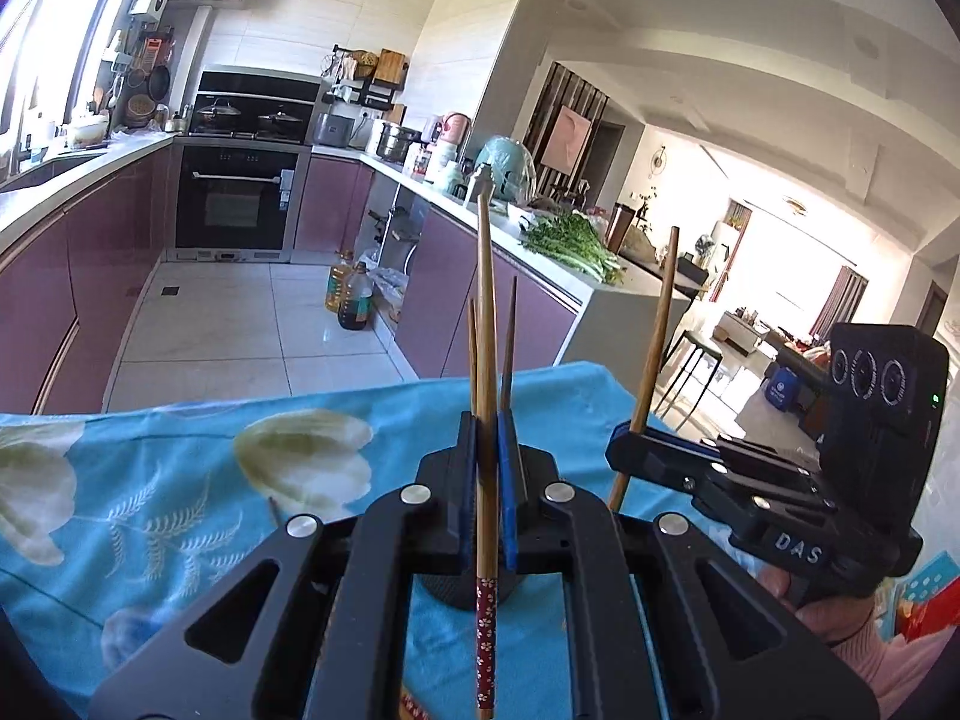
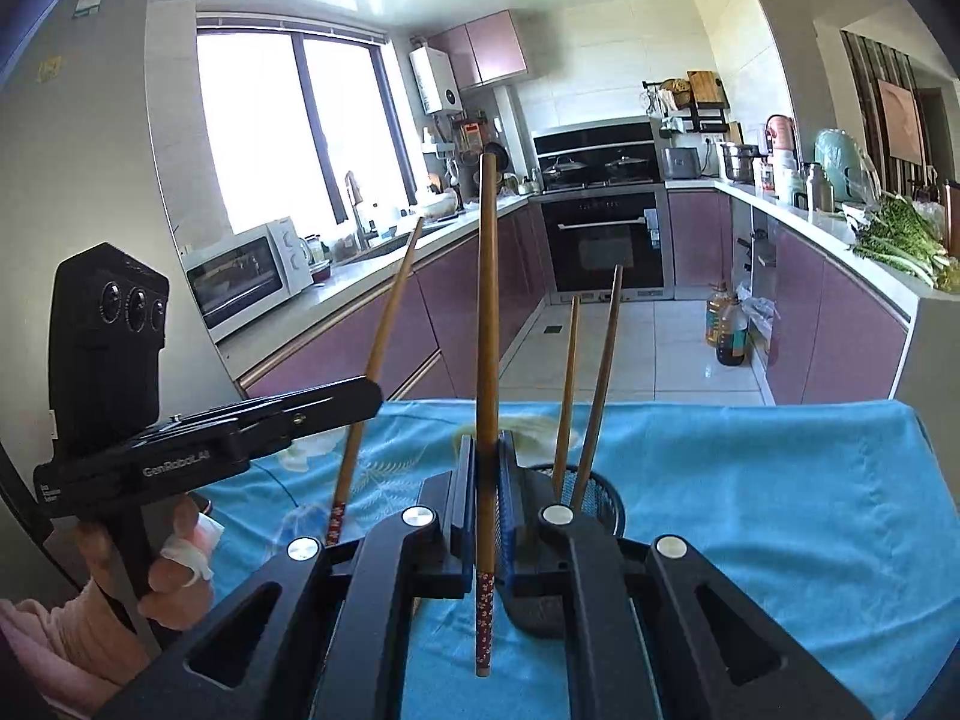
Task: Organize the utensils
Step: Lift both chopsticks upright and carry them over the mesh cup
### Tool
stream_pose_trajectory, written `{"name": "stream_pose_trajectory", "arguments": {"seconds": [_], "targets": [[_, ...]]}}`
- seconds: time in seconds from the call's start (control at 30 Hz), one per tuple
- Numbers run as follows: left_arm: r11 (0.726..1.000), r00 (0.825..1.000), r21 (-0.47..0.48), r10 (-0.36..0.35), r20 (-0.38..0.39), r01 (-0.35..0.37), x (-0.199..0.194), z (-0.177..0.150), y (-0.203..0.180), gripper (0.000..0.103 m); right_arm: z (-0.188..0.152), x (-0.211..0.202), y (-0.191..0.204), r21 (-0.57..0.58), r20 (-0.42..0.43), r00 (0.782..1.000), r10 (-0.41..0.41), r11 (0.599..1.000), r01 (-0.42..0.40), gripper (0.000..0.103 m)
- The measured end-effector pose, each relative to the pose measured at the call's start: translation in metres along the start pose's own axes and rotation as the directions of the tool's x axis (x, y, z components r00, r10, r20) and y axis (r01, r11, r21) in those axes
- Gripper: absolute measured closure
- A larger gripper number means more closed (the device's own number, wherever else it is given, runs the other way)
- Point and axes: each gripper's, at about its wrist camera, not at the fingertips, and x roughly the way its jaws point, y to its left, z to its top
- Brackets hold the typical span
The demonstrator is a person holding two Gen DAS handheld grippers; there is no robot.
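Wooden chopsticks are the matter in hand; the left gripper (image 1: 487,450) is clamped tight on one chopstick (image 1: 487,324), which stands nearly upright with its red patterned end hanging below the jaws, and the right gripper (image 2: 487,474) pinches a second chopstick (image 2: 487,300) in the same upright way. Beyond and below both sits a black mesh holder (image 2: 600,495) near the middle of the table, with two chopsticks (image 2: 591,384) already standing in it and leaning slightly apart; in the right wrist view the holder lies just right of the jaws, in the left wrist view straight ahead behind them, so neither hand looks clearly nearer. The coming move probably calls for lowering each stick along its long axis, patterned end down, into the holder's mouth. A blue flowered cloth (image 2: 780,510) covers the table; past its far edge lies a kitchen with mauve cabinets (image 2: 840,324), an oven (image 2: 603,240) and a bright window (image 2: 288,126).
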Motion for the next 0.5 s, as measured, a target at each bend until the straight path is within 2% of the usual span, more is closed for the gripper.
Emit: {"name": "stream_pose_trajectory", "arguments": {"seconds": [0.37,0.5], "targets": [[1.000,0.998,-0.009,0.000,0.069,0.000,0.029,0.030,-0.013,0.095,0.022,0.003,-0.004,-0.012,0.061,0.998,-0.008,1.000,0.008,0.097],[1.000,0.995,0.007,0.020,0.094,-0.020,0.040,0.038,-0.019,0.095,0.025,0.009,-0.005,-0.005,0.069,0.997,-0.018,1.000,0.018,0.097]]}}
